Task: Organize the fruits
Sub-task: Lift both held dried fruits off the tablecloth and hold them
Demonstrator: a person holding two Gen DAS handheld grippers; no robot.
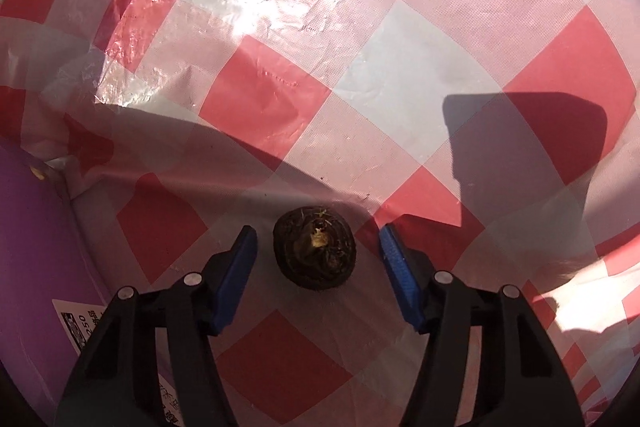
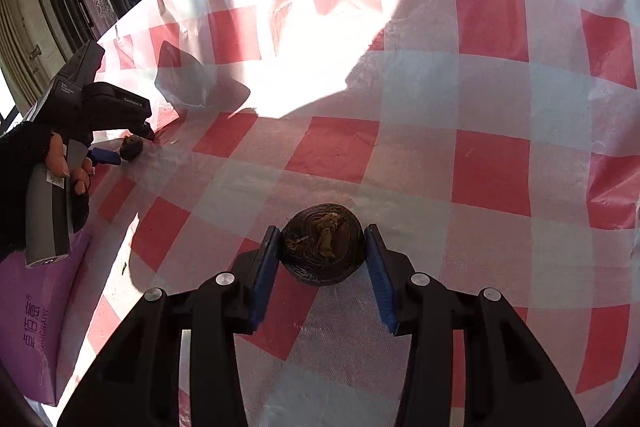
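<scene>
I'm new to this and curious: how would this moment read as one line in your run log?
left tool: open around small dark fruit, not touching | right tool: shut on larger dark fruit | surface: checked tablecloth | purple box at left

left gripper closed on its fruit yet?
No. In the left wrist view the left gripper stands open, with clear gaps of tablecloth between both blue pads and the dark round fruit.

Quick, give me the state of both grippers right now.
Left gripper: open, jaws on either side of a dark round fruit, not touching it.
Right gripper: shut on another dark fruit, jaws against its sides.
</scene>
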